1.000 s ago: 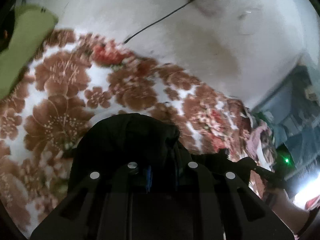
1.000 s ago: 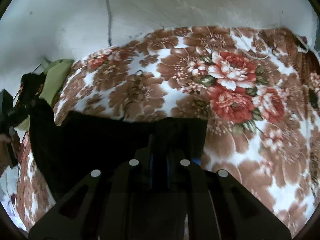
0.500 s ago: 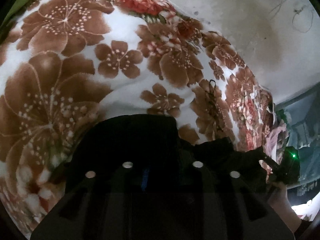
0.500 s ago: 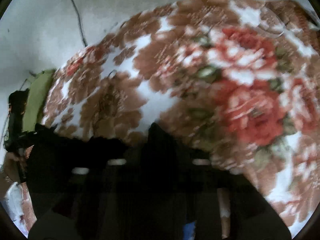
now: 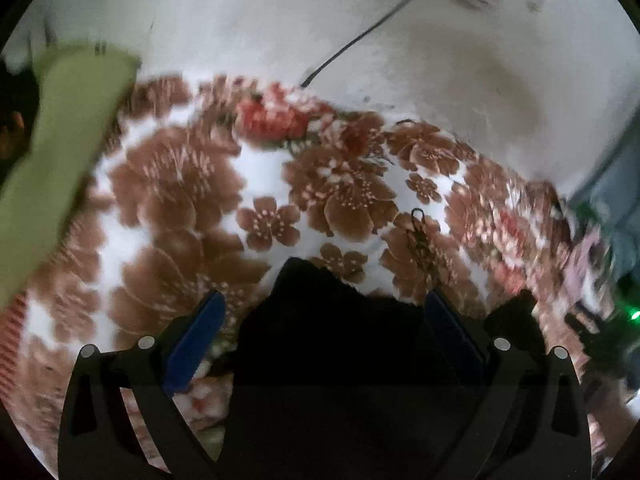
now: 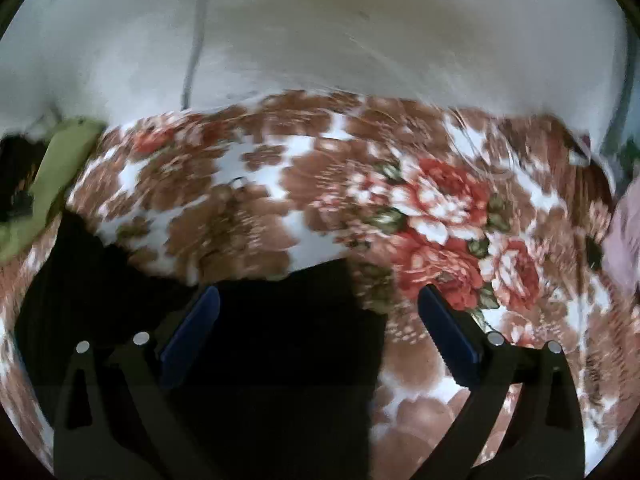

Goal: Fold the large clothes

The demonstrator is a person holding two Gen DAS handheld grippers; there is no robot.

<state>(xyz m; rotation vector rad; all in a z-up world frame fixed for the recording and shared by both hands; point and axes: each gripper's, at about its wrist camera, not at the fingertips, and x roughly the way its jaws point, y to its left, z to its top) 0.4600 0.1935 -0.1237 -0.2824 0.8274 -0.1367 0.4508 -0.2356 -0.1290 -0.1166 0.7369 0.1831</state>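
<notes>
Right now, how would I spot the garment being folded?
Find the brown-and-red floral blanket against the pale wall. The black garment lies on its near edge, between the open grippers. It is the only dark, unpatterned fabric; the green cloth sits far left.

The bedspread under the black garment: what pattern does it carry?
Large brown and red flowers on white, clearest on the bedspread in the right wrist view.

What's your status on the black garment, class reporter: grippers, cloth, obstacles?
Left gripper and right gripper open, jaws just spread. Black garment released, lying on floral blanket. Nothing in the way.
</notes>
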